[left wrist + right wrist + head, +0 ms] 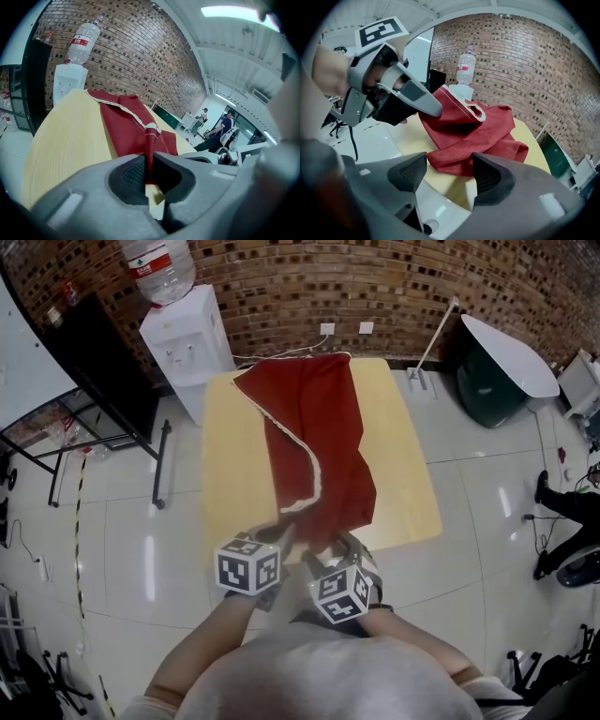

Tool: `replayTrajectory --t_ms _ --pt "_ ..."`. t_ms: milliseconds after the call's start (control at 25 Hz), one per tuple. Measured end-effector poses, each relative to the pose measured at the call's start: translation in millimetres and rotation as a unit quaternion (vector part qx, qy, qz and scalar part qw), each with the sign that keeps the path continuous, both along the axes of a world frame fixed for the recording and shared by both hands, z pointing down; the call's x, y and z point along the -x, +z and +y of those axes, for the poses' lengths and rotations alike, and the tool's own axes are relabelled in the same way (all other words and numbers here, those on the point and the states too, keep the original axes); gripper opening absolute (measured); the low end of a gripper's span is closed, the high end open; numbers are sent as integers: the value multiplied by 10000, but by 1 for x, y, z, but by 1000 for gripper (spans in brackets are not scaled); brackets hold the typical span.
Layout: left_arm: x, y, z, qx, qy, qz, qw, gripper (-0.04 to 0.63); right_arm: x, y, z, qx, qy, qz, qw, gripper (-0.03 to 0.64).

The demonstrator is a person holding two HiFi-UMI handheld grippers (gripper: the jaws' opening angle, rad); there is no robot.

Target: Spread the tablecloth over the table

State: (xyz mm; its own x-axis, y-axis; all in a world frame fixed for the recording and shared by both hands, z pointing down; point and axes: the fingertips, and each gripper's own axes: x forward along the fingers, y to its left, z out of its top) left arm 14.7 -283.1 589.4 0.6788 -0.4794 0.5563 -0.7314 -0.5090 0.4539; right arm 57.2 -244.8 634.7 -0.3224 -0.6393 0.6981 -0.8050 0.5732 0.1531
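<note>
I keep the left gripper with its fingers clamped on the near end of the red tablecloth, which lies bunched in a strip down the middle of the surface, and the right gripper beside it with fingers apart, gripping nothing.

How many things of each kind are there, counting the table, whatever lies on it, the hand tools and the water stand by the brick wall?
table: 1
red cloth: 1
grippers: 2, the left gripper and the right gripper
water cooler: 1
water bottle: 1
Total: 6
</note>
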Motion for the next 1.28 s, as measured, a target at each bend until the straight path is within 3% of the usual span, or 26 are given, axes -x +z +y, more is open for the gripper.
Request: replayTrajectory --t_ms 480,920,1280 --pt "12 5 -4 -147 290 -313 9990 8 -16 -12 -10 152 584 -296 9977 100" --pt "16 -7 -13 -360 396 -393 9978 8 -41 -44 -22 153 785 -456 9958 35" --pt "42 -78 -96 -1084 -183 -592 9922 8 -115 -157 -124 -887 990 -564 9895 29"
